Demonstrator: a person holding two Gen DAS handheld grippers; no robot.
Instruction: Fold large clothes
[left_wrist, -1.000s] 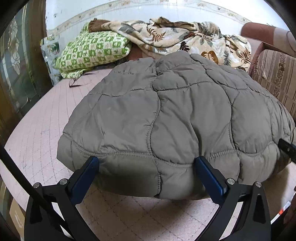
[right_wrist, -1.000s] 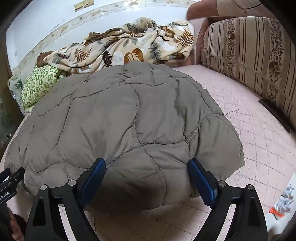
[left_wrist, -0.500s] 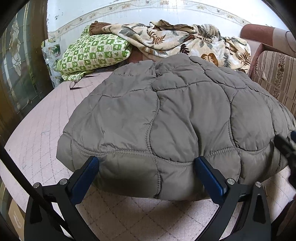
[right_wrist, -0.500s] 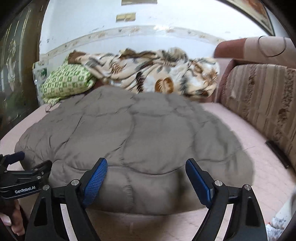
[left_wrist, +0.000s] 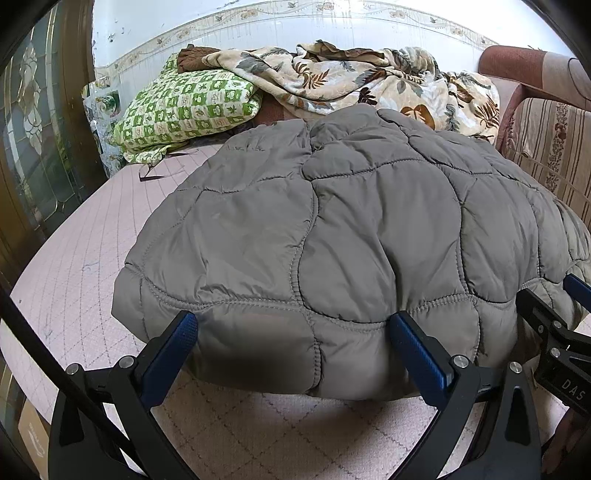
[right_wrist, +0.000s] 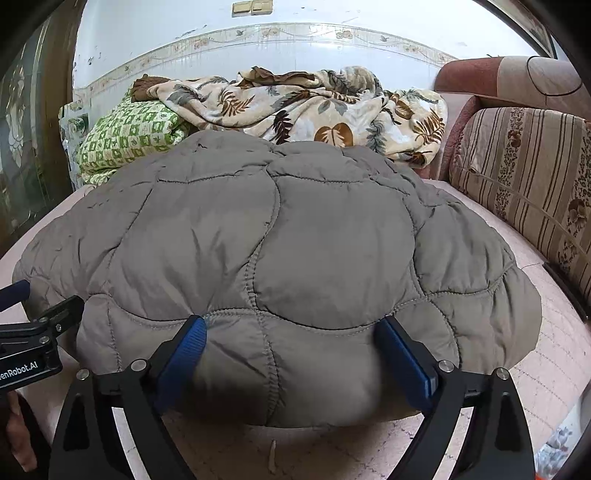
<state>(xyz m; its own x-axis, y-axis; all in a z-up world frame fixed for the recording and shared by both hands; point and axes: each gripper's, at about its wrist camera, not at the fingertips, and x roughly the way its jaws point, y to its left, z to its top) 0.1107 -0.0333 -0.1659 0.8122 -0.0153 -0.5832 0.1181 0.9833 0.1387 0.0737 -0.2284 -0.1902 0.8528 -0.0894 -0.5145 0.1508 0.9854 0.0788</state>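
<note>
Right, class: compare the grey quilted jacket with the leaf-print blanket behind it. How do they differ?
The grey quilted jacket is plain, the leaf-print blanket patterned in cream and brown. The jacket lies in a smooth, puffy mound near the cameras; the blanket is crumpled in a heap by the far wall. Both rest on the same pink bed cover.

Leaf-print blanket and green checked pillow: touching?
Touching. Left wrist view: the leaf-print blanket lies draped over the top edge of the green checked pillow, with no gap between them; the right wrist view agrees.

White wall (right_wrist: 332, 14) with floral border, pink quilted mattress (left_wrist: 74, 240), striped sofa back (right_wrist: 524, 166), daylight.
</note>
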